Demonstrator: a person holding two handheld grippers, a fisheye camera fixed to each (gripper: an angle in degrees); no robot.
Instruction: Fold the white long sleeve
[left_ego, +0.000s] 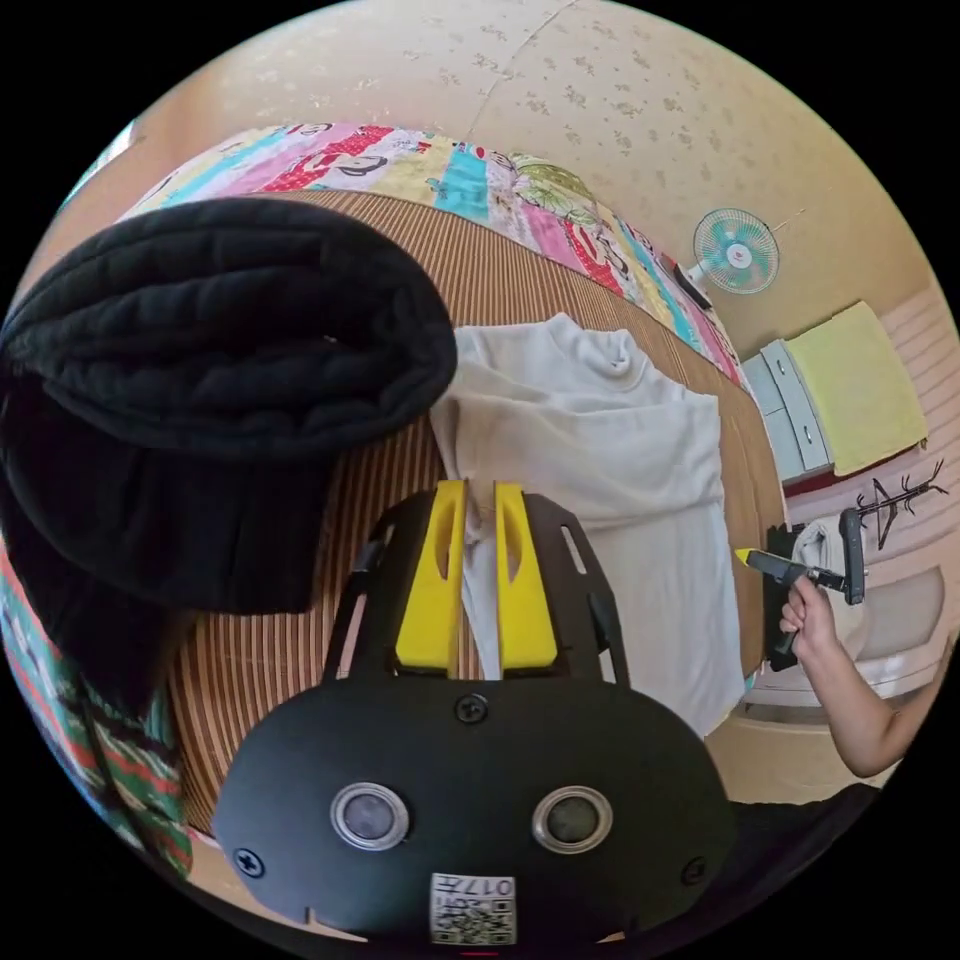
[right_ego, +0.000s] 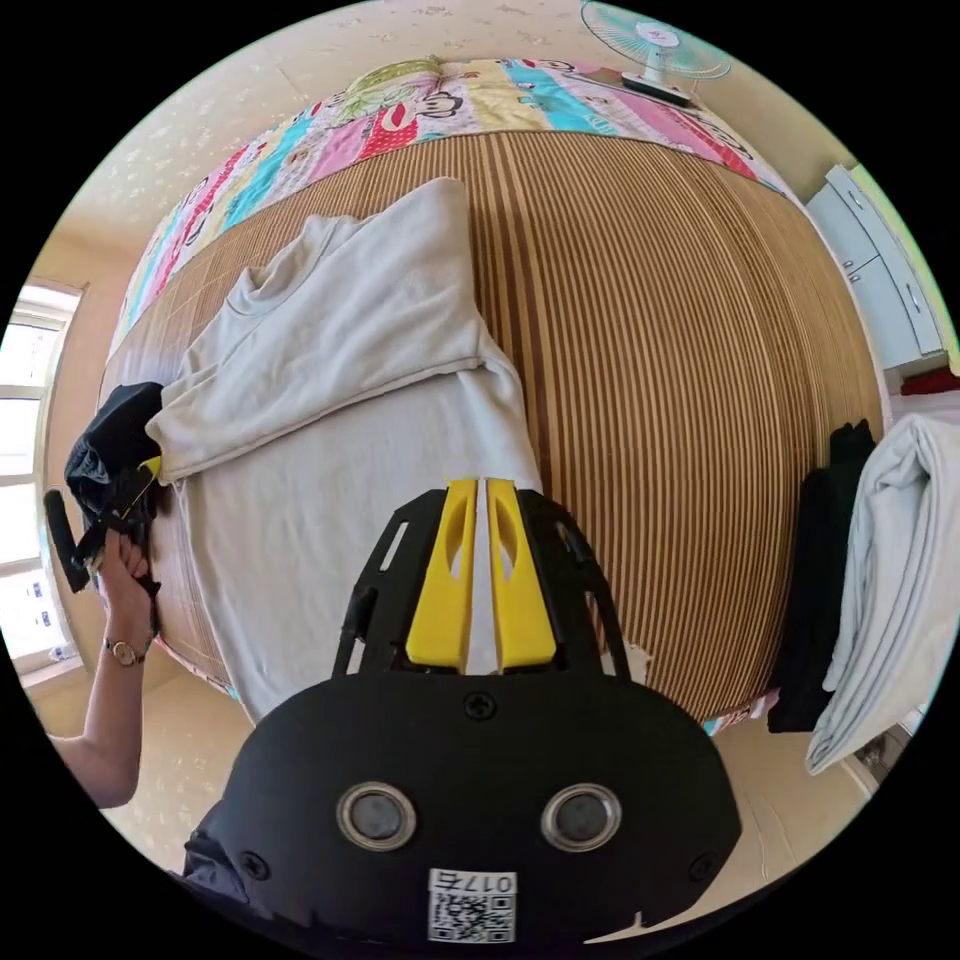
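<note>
The left gripper has its yellow jaws clamped on a sleeve edge of the white long sleeve. The right gripper has its jaws nearly together over the hem (grip on the cloth cannot be confirmed). The garment lies flat on a striped bamboo mat. A folded black quilt hides the mat's near corner. A fan stands by the wall.

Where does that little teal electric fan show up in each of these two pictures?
Left gripper view: the small teal electric fan sits upper right, against the wall past the bed's far edge.
Right gripper view: it is at the very top, right of centre.
Shared landmark: the colourful patchwork quilt beside it.
</note>
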